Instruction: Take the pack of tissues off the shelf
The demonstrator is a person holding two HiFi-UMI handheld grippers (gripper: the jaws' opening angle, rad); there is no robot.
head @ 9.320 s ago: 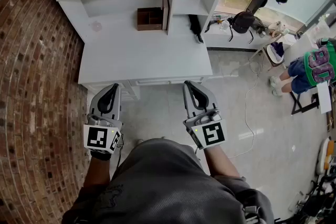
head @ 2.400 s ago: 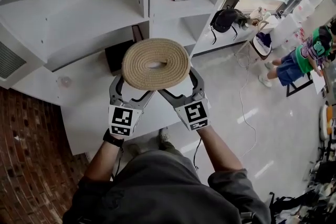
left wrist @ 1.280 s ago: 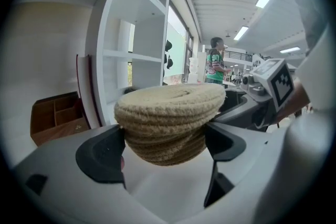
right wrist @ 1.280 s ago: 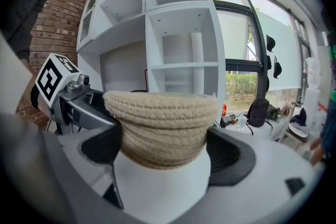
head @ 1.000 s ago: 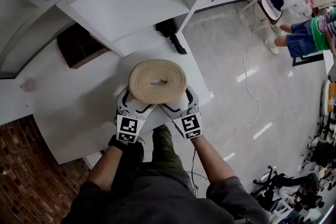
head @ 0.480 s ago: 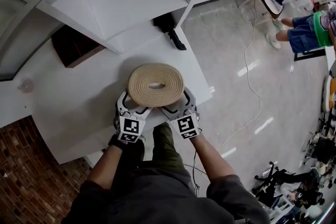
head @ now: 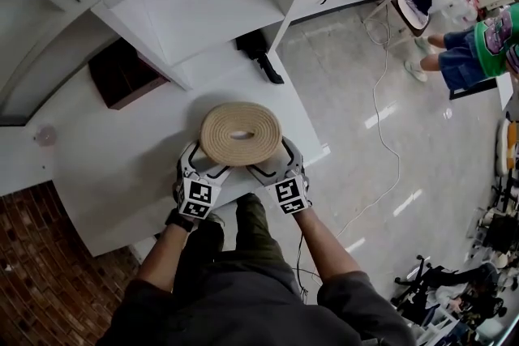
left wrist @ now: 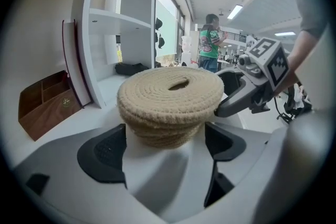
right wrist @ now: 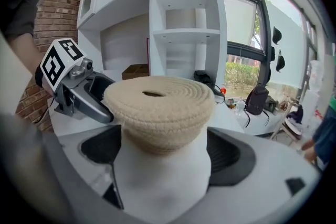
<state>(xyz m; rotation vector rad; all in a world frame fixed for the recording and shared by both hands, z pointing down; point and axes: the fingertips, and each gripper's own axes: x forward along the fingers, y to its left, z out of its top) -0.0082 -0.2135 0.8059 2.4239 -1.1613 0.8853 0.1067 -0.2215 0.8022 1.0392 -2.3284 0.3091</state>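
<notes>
Pinching the coiled-rope tissue holder (head: 241, 134) from both sides with left gripper (head: 210, 167) and right gripper (head: 272, 163), low over the white table (head: 122, 166), clear of the shelf (head: 195, 4). Lower level, keep both squeezes equal, let go only once sitting flat, well in from the edge.

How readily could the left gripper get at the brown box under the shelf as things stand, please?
Probably not: the left gripper has its tongs on the woven tissue holder, shared with the right gripper. Once freed, the desk towards the brown box looks unobstructed.
</notes>
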